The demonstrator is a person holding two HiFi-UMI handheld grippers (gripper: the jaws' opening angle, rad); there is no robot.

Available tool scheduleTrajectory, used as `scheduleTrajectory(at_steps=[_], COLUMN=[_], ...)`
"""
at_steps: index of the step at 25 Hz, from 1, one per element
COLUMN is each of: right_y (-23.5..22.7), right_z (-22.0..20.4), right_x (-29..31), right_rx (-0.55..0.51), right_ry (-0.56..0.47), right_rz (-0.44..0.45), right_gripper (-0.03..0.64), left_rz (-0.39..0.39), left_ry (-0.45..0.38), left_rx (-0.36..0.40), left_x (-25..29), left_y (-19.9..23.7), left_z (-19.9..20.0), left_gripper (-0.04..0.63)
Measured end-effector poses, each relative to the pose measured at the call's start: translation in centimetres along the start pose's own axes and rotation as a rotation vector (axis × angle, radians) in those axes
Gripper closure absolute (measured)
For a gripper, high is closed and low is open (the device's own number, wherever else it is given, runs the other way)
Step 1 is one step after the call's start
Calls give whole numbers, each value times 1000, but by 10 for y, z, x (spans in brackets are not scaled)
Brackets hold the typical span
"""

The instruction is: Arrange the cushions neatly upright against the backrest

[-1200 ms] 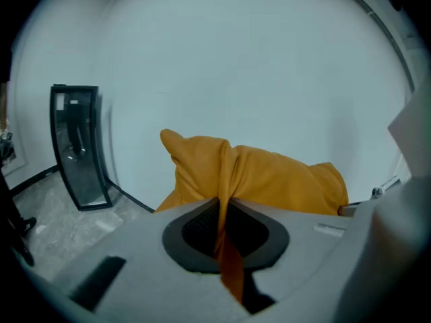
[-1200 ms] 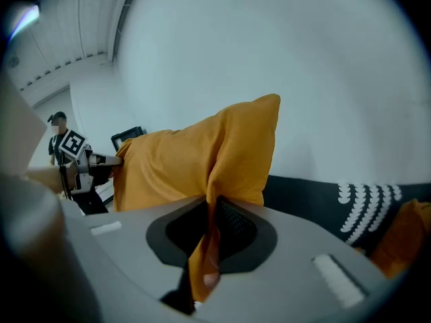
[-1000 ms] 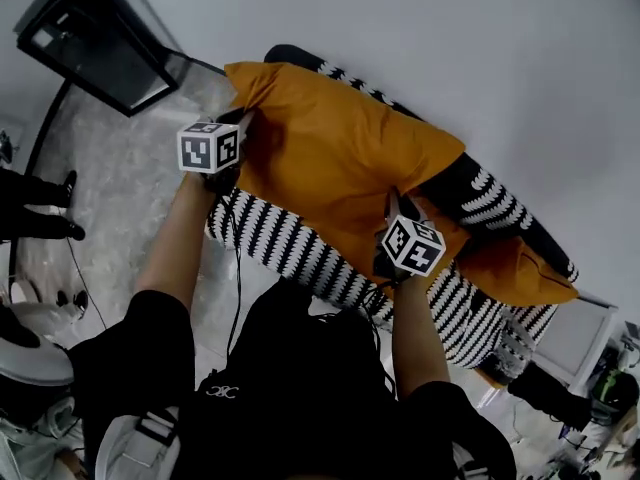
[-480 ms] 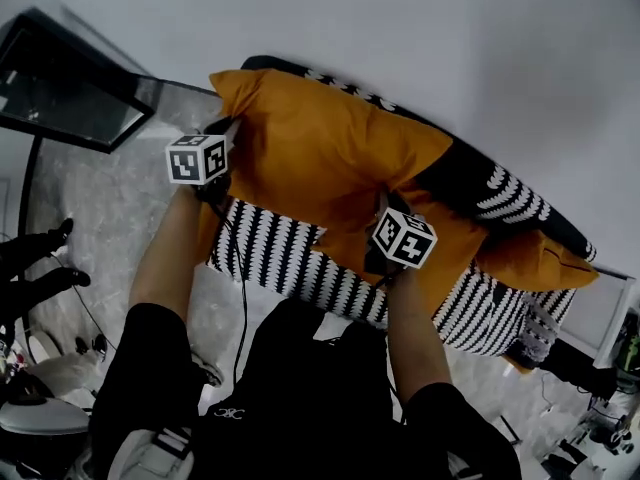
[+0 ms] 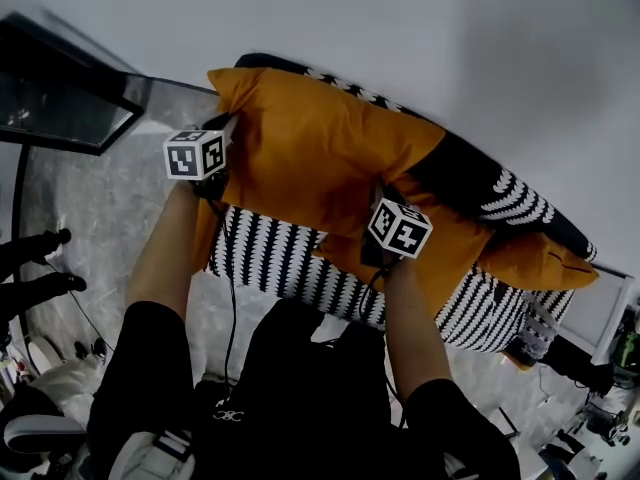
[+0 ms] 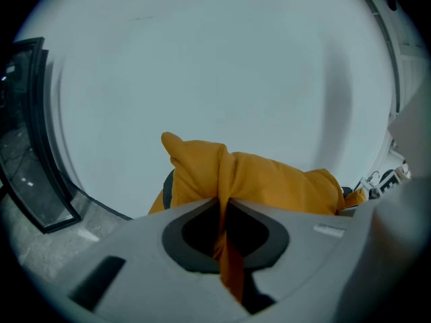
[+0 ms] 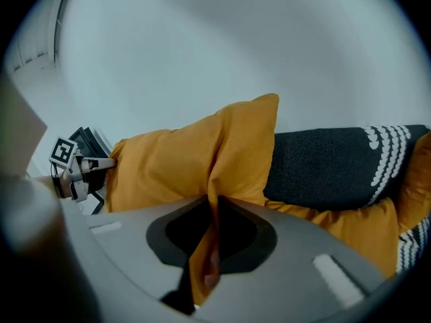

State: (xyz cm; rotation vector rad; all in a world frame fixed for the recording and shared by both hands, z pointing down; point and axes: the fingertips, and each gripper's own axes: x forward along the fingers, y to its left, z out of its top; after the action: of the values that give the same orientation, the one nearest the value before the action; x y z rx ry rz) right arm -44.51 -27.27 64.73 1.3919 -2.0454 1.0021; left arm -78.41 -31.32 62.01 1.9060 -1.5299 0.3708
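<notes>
Before a white wall (image 5: 450, 28), a black-and-white sofa (image 5: 290, 258) is seen. A large orange cushion (image 5: 310, 158) is held against its backrest (image 5: 465, 173). Only in the gripper views is its fabric shown pinched in the left gripper (image 6: 222, 210) and the right gripper (image 7: 212, 210).

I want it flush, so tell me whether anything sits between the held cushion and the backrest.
Nothing visible does. The left gripper and right gripper pinch the cushion before the backrest; a second cushion lies farther right.
</notes>
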Motion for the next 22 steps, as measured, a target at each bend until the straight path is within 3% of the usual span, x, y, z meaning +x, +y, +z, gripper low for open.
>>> scheduleTrajectory(at_steps=[4,14,17,22], right_y=[5,-29,-36,-39], right_z=[-5,-36,-39,-31], right_x=[11,20,26,16], right_rx=[-18,-67,-81,-71], right_ry=[11,121,147,138], right_rz=[-12,-76,-84,-90], right_gripper=[572,558,548,510], left_rz=[-22,-23,15,120], left_ry=[-1,65,38,-41], left_rx=[-23,12,38,16], left_x=[9,47,49,30], left_y=[12,-13,-14,-8], left_z=[-5,-27,-27,-20], left_gripper=[575,576,568,504])
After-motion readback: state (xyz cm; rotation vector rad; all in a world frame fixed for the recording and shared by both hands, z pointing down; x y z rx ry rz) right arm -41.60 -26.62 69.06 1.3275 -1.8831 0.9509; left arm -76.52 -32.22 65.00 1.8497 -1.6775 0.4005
